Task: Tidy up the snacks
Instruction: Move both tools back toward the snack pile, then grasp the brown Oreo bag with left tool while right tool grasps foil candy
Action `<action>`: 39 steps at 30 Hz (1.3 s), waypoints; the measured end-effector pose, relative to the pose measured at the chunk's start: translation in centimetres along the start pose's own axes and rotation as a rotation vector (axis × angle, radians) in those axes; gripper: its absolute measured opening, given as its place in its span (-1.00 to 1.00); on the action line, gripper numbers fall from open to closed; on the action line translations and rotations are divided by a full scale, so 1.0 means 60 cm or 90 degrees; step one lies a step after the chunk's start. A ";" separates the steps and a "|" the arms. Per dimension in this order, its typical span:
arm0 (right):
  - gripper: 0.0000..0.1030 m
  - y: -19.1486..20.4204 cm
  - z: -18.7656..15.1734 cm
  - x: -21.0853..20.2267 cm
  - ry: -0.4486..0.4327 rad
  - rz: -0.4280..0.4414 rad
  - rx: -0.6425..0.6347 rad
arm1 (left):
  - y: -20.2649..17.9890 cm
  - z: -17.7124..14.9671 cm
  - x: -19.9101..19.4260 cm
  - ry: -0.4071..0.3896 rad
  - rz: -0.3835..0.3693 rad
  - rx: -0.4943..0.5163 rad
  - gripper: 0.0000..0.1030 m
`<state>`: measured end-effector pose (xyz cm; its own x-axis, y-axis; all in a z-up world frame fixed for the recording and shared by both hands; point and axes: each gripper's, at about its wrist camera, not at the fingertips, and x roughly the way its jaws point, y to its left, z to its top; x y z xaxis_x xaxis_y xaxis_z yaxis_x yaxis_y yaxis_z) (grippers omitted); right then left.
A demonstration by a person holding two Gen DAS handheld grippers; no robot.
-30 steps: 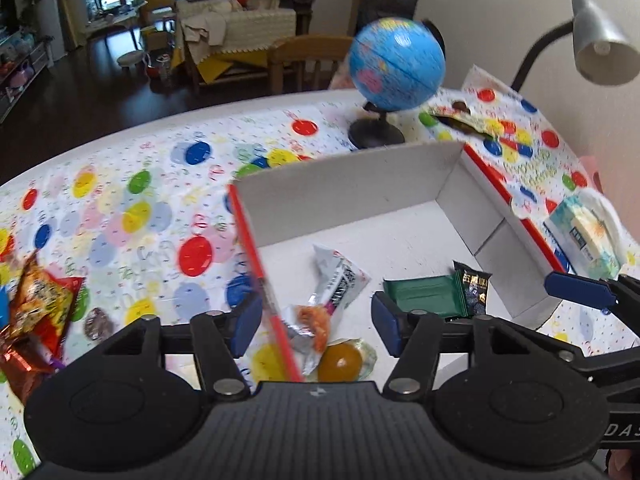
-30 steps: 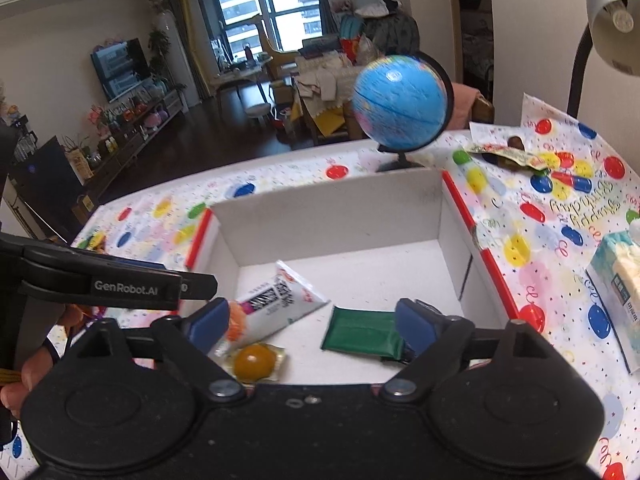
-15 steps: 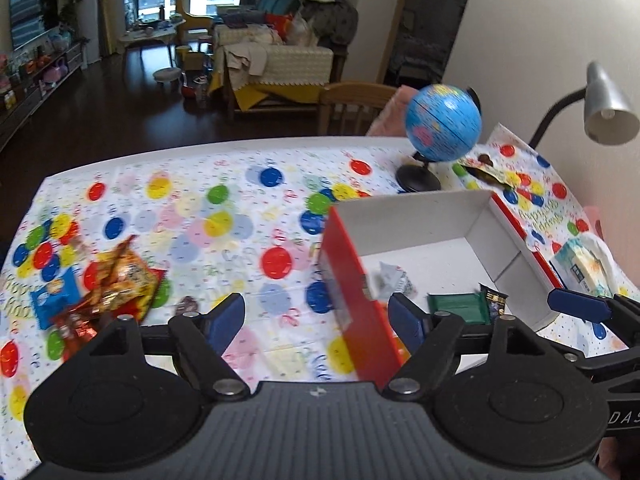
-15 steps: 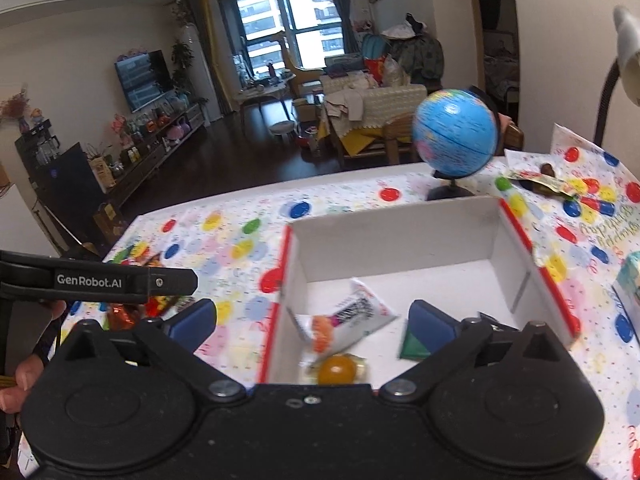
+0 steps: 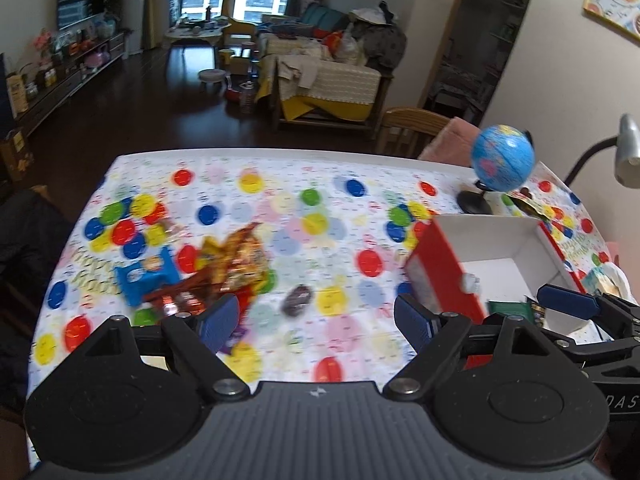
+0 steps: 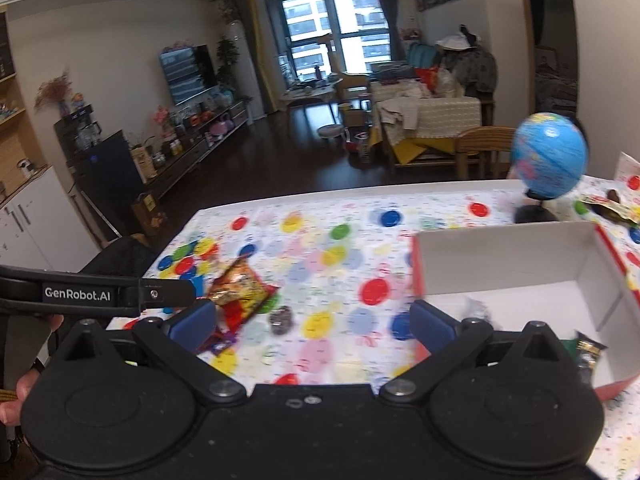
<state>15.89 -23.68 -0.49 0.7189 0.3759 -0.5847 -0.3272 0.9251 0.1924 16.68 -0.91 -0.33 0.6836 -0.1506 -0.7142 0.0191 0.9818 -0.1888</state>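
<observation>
Left gripper (image 5: 316, 320): I see its jaws wide apart; they have just been opening, and nothing sits between them but tablecloth.
Right gripper (image 6: 312, 322): I read its jaws as fully spread, having just opened wider, with nothing between the pads.
Snack pile (image 5: 224, 276): crinkly orange and red packets lie just beyond my left gripper's left jaw; the view is motion-blurred, so I cannot tell how many.
Blue packet (image 5: 146, 276): left of that pile, further out from the left jaw.
Dark wrapped sweet (image 5: 297, 300): lies alone on the cloth, ahead of the gap between my left jaws, nearer the left one.
Box (image 5: 440, 276): red outside, white inside, just beyond my left gripper's right jaw.
Green packet (image 5: 508, 307): inside the box, on its floor.
Globe (image 6: 550, 156): far ahead and right of my right jaws, behind the box.
</observation>
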 end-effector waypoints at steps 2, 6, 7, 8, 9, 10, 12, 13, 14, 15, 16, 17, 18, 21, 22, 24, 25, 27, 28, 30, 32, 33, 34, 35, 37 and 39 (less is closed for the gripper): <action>0.99 0.024 -0.001 0.010 -0.010 0.002 -0.012 | 0.028 -0.002 -0.003 -0.002 0.008 -0.010 0.66; 0.99 0.066 -0.006 0.031 -0.030 -0.001 -0.035 | 0.084 -0.008 -0.005 0.003 0.019 -0.025 0.68; 0.99 0.075 -0.006 0.038 -0.028 0.000 -0.040 | 0.096 -0.010 -0.003 0.006 0.020 -0.028 0.68; 0.99 0.083 -0.005 0.045 -0.022 0.003 -0.042 | 0.108 -0.012 -0.002 0.008 0.021 -0.030 0.68; 0.99 0.090 -0.004 0.052 -0.017 0.005 -0.043 | 0.118 -0.013 -0.001 0.009 0.024 -0.029 0.68; 0.99 0.097 -0.003 0.061 -0.011 0.002 -0.043 | 0.126 -0.015 0.002 0.011 0.026 -0.026 0.68; 0.99 0.109 -0.001 0.080 0.003 -0.006 -0.045 | 0.139 -0.017 0.008 0.012 0.031 -0.021 0.68; 0.99 0.113 -0.001 0.086 0.011 -0.012 -0.045 | 0.143 -0.017 0.013 0.011 0.038 -0.019 0.68; 0.99 0.116 -0.001 0.097 0.020 -0.021 -0.043 | 0.148 -0.018 0.018 0.012 0.043 -0.017 0.68; 0.99 0.119 -0.003 0.108 0.029 -0.026 -0.041 | 0.152 -0.018 0.024 0.014 0.047 -0.015 0.68; 0.98 0.119 -0.004 0.118 0.041 -0.025 -0.038 | 0.157 -0.019 0.031 0.018 0.048 -0.016 0.68; 0.94 0.119 -0.007 0.129 0.052 -0.027 -0.035 | 0.164 -0.020 0.039 0.023 0.047 -0.019 0.68; 0.94 0.118 -0.009 0.138 0.059 -0.032 -0.033 | 0.168 -0.021 0.047 0.028 0.048 -0.022 0.68; 0.94 0.115 -0.018 0.163 0.074 -0.048 -0.027 | 0.182 -0.022 0.076 0.052 0.052 -0.033 0.68; 0.94 0.112 -0.020 0.171 0.081 -0.050 -0.022 | 0.185 -0.022 0.086 0.060 0.052 -0.037 0.68; 0.94 0.108 -0.023 0.188 0.093 -0.053 -0.020 | 0.192 -0.024 0.106 0.071 0.065 -0.049 0.68; 0.94 0.107 -0.024 0.197 0.098 -0.051 -0.020 | 0.196 -0.024 0.116 0.076 0.072 -0.058 0.68; 0.91 0.103 -0.025 0.215 0.107 -0.054 -0.019 | 0.202 -0.023 0.133 0.078 0.084 -0.074 0.68; 0.81 0.101 -0.025 0.226 0.112 -0.055 -0.019 | 0.203 -0.023 0.142 0.080 0.091 -0.079 0.68; 0.75 0.097 -0.023 0.247 0.122 -0.058 -0.017 | 0.206 -0.021 0.159 0.086 0.093 -0.087 0.68; 0.74 0.090 -0.023 0.267 0.128 -0.056 -0.008 | 0.208 -0.020 0.177 0.093 0.099 -0.093 0.68; 0.74 0.086 -0.023 0.276 0.132 -0.057 -0.005 | 0.209 -0.020 0.185 0.095 0.101 -0.096 0.68; 0.74 0.084 -0.023 0.286 0.137 -0.057 -0.003 | 0.210 -0.019 0.193 0.098 0.104 -0.101 0.67; 0.72 0.081 -0.024 0.295 0.143 -0.057 -0.002 | 0.212 -0.019 0.200 0.102 0.105 -0.108 0.67; 0.57 0.078 -0.026 0.311 0.154 -0.058 -0.003 | 0.214 -0.019 0.213 0.111 0.098 -0.122 0.67; 0.55 0.073 -0.028 0.325 0.165 -0.054 0.001 | 0.214 -0.018 0.223 0.113 0.097 -0.129 0.67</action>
<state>27.44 -12.36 -12.36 0.5629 0.2717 -0.7806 -0.2722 0.9527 0.1352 25.29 9.57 -13.00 0.5290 -0.0393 -0.8477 -0.2315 0.9543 -0.1888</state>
